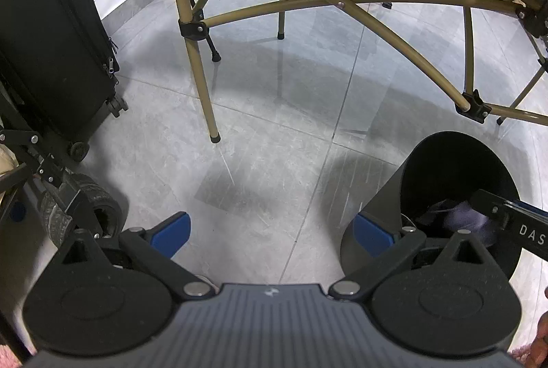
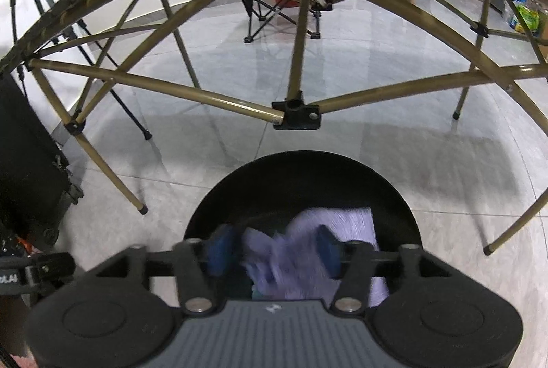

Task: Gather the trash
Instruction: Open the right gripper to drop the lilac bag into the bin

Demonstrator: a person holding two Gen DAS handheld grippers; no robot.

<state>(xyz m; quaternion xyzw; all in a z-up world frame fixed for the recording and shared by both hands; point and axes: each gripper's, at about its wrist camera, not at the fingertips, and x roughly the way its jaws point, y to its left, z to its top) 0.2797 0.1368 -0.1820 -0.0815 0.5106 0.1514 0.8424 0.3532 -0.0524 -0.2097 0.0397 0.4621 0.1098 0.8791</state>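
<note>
One crumpled pale purple tissue [image 2: 291,251] is sitting between the blue pads [image 2: 219,248] of my right gripper [image 2: 274,248], directly over the open mouth of the round black bin [image 2: 394,193]. The jaws are standing fairly narrow on either side of it, but the tissue is blurred, so I cannot tell whether I am pinching it or letting it go. More purple paper is lying deeper in the bin, toward its far wall.

I am judging this as the drop step. To do it well, I am keeping the pads inside the rim and opening fully, so nothing snags and spills onto the grey tiled floor [image 2: 428,145].

My left gripper [image 1: 270,232] is hovering wide and empty, near the bin's left side. A folding table frame [image 2: 294,114] is arching over the far side.
</note>
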